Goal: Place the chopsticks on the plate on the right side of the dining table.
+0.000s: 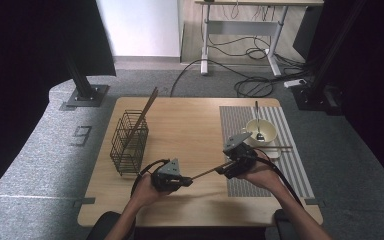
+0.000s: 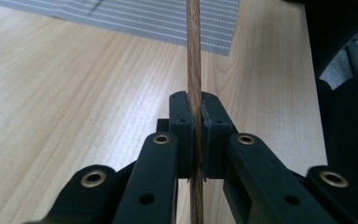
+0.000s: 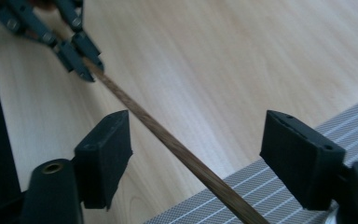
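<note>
1. Pale wooden bench [image 1: 190, 125] stands on grey carpet, carrying a dark wire basket [image 1: 129, 144] at its left with one long brown stick leaning out of it, and a grey striped placemat [image 1: 290, 160] at its right with a cream bowl [image 1: 261, 131] and spoon.
2. Between the hands, a thin brown wooden chopstick [image 1: 207, 172] hangs above the bench, its one end at the left gripper [image 1: 186, 181], its other end at the right gripper [image 1: 228, 167].
3. In the left gripper view, the fingers [image 2: 182, 122] are clamped tight on the chopstick [image 2: 194, 70].
4. In the right gripper view, the fingers [image 3: 103, 156] stand wide apart, with the chopstick [image 3: 168, 142] running between them, untouched.
5. This looks like a handover between grippers, the left one carrying the load.
6. Next, the left hand likely swings the chopstick to the basket, tip lowered through its open top.
</note>
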Demonstrator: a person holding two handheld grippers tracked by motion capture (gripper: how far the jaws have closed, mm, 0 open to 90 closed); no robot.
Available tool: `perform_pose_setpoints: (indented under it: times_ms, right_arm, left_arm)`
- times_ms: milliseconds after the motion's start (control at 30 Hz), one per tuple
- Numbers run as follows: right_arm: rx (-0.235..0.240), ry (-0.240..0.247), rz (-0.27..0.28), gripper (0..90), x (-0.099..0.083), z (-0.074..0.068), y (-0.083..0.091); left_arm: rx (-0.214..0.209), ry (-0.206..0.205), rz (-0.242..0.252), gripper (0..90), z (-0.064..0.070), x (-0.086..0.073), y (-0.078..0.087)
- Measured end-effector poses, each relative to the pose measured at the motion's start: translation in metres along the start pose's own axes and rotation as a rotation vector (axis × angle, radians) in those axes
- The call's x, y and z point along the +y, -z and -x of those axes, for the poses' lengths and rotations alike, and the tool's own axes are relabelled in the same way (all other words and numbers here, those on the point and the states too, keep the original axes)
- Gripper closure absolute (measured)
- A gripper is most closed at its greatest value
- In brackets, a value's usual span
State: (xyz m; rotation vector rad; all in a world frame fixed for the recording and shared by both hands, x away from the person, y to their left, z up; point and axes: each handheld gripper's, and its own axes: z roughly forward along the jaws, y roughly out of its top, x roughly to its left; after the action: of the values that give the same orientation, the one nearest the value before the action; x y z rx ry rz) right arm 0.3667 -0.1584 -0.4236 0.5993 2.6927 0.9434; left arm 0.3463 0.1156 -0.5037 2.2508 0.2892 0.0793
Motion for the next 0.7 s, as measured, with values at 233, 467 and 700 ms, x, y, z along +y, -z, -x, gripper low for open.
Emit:
perform_pose_setpoints:
  times_ms: [233, 467, 700]
  right_arm:
    - [0.048, 0.087, -0.059, 35.2, 0.001, -0.016, -0.018]
    - [0.067, 0.147, -0.112, 47.4, 0.001, -0.027, -0.032]
    - [0.077, 0.173, -0.14, 62.7, 0.0, -0.031, -0.036]
  left_arm:
    - [-0.028, -0.002, -0.034, 85.2, 0.002, 0.002, -0.003]
    - [-0.044, -0.007, -0.058, 85.2, 0.003, 0.003, -0.006]
    - [-0.051, -0.004, -0.067, 85.2, 0.004, 0.003, -0.008]
